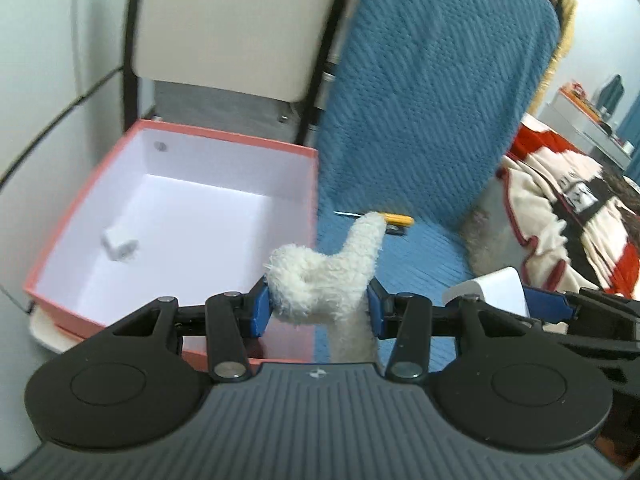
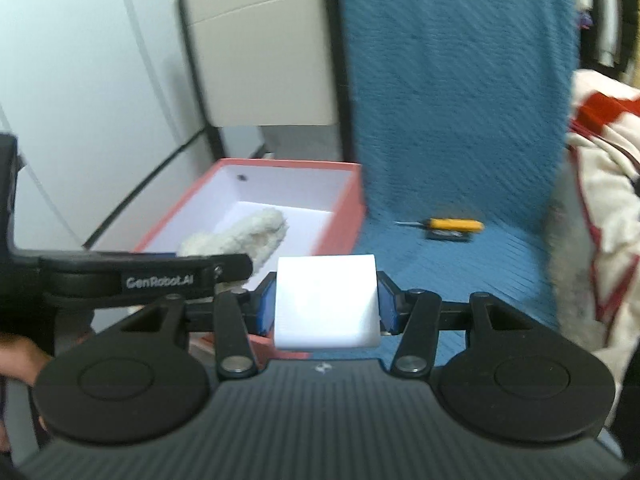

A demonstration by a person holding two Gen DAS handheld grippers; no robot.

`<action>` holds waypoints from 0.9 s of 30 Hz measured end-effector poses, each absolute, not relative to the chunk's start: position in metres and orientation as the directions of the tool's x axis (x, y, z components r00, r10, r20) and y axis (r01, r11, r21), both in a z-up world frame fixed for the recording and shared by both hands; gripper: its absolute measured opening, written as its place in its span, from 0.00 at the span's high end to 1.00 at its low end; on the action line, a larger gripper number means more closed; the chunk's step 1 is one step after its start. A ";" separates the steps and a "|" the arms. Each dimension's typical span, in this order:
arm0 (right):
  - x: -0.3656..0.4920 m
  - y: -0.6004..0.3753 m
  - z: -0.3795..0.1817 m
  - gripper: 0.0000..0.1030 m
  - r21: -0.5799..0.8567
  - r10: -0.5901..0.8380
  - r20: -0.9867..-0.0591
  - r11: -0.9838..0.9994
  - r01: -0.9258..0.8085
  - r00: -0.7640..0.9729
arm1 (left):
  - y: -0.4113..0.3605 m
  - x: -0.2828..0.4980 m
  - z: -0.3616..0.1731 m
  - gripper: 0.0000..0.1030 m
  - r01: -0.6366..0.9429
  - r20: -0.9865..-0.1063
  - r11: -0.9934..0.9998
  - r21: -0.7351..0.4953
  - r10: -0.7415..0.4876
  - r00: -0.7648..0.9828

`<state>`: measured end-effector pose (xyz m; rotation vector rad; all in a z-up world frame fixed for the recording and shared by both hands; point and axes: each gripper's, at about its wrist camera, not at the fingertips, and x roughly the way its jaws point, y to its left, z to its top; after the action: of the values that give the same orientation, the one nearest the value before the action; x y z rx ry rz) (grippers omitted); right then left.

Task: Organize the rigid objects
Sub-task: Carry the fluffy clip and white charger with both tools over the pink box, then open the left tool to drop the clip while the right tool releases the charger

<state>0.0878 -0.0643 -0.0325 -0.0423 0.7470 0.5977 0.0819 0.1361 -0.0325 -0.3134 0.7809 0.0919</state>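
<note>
My left gripper (image 1: pixel 319 307) is shut on a white fuzzy plush toy (image 1: pixel 324 276), held at the near right corner of an open pink box (image 1: pixel 308 200) with a white inside. A small white block (image 1: pixel 119 245) lies in the box. My right gripper (image 2: pixel 326 307) is shut on a white rectangular block (image 2: pixel 326 306), held just right of the pink box (image 2: pixel 348 216). The plush (image 2: pixel 244 236) and the left gripper show at the left in the right wrist view. A yellow-handled screwdriver (image 2: pixel 452 224) lies on the blue-covered seat beyond, beside a small dark item (image 2: pixel 446 235).
The box and tools rest on a chair draped in a blue knitted cover (image 1: pixel 432 80). A beige chair back (image 1: pixel 236 24) stands behind the box. A red, cream and black blanket (image 1: pixel 568 208) lies to the right. A white wall is on the left.
</note>
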 end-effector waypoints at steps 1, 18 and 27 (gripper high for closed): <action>0.086 -0.057 -0.032 0.48 0.174 0.508 -0.648 0.824 -0.539 0.567 | 0.144 0.079 -0.030 0.49 -0.208 -0.705 0.949 -0.238 -0.021 0.709; 0.093 0.028 -0.053 0.48 0.178 0.564 -0.682 0.745 -0.642 0.465 | 0.259 0.034 -0.047 0.49 -0.405 -0.726 0.873 -0.270 0.091 0.681; 0.124 0.064 -0.080 0.48 0.162 0.521 -0.731 0.759 -0.631 0.439 | 0.302 0.062 -0.079 0.49 -0.424 -0.760 0.863 -0.276 0.073 0.645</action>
<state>0.1243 0.0637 -0.0796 -0.1421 0.8552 0.7184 0.0623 0.3022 -0.0792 -0.4600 0.8267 0.2944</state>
